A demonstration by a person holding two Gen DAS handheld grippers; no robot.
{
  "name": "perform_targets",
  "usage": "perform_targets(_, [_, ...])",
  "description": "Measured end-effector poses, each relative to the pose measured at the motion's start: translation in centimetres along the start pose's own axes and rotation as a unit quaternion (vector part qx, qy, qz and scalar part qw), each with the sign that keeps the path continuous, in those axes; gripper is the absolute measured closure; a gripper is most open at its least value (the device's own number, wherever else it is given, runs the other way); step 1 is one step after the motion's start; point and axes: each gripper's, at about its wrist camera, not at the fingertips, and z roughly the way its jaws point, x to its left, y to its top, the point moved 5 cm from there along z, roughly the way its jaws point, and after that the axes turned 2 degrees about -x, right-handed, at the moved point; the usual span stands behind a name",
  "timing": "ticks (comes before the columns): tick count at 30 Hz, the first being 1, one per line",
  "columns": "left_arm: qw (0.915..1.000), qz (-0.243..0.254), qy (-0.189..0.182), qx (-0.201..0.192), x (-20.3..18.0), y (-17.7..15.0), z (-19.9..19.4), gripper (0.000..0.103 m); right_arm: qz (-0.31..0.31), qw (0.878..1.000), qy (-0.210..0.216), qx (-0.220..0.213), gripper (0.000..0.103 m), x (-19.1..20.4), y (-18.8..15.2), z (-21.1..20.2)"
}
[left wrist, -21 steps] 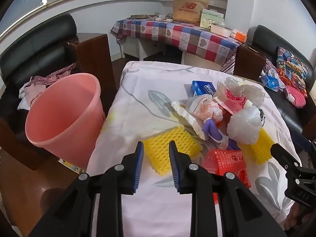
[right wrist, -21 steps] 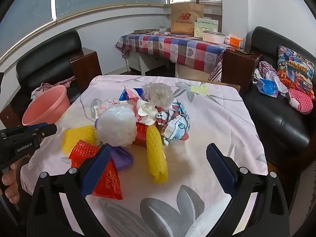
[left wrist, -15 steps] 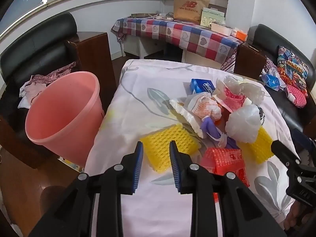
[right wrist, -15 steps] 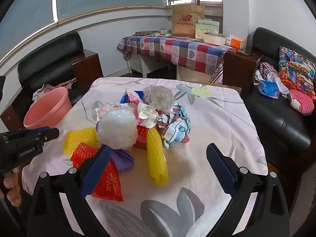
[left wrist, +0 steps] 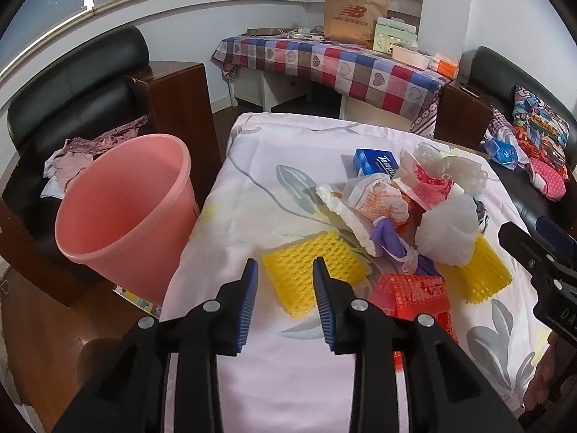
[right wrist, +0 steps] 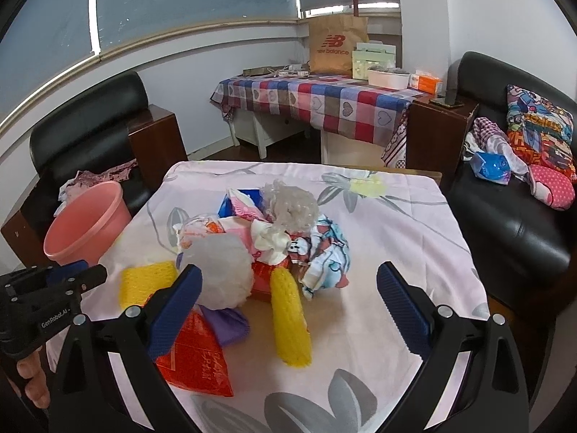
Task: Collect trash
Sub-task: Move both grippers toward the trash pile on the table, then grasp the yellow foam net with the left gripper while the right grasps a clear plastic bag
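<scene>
A heap of trash lies on the floral tablecloth [left wrist: 252, 195]. It holds a yellow foam net [left wrist: 313, 267], a red mesh bag [left wrist: 411, 292], a white foam ball [left wrist: 447, 231], a purple glove [left wrist: 389, 238] and a blue tissue pack [left wrist: 375, 162]. My left gripper [left wrist: 285, 267] hovers open just short of the yellow foam net, with nothing between its pads. My right gripper [right wrist: 288, 274] is wide open and empty in front of the heap, over a second yellow foam net [right wrist: 288, 317] and the white foam ball [right wrist: 220, 270]. The pink bin [left wrist: 122, 202] stands on the floor left of the table.
A black armchair [left wrist: 72, 83] with clothes on it sits behind the bin, beside a brown cabinet [left wrist: 180, 108]. A black sofa [right wrist: 512, 238] with cushions runs along the right. Behind stands a checked-cloth table [right wrist: 317, 104] with a paper bag and boxes.
The heap sits slightly lower and nearer in the right wrist view. The left wrist view has barely shifted. Both grippers stay open and nothing has been picked up.
</scene>
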Motion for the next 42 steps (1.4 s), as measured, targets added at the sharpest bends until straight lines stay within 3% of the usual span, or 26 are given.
perform_targets(18, [0.9995, -0.005, -0.003, 0.03, 0.3, -0.4, 0.9, 0.068, -0.009, 1.0, 0.008, 0.009, 0.005, 0.6, -0.5, 0.5])
perform_targets(25, [0.9978, -0.011, -0.041, 0.051, 1.1, -1.4, 1.5, 0.061, -0.008, 1.0, 0.005, 0.022, 0.005, -0.1, -1.0, 0.7])
perform_targets(30, [0.9954, 0.012, -0.073, 0.061, 0.2, -2.4, 1.9, 0.06, -0.01, 0.999, 0.01, 0.031, 0.005, -0.1, -1.7, 0.6])
perform_targets(42, [0.995, 0.025, -0.055, 0.08, -1.0, -2.7, 5.2, 0.061, -0.004, 0.999, 0.018, 0.048, 0.005, -0.5, -2.7, 0.9])
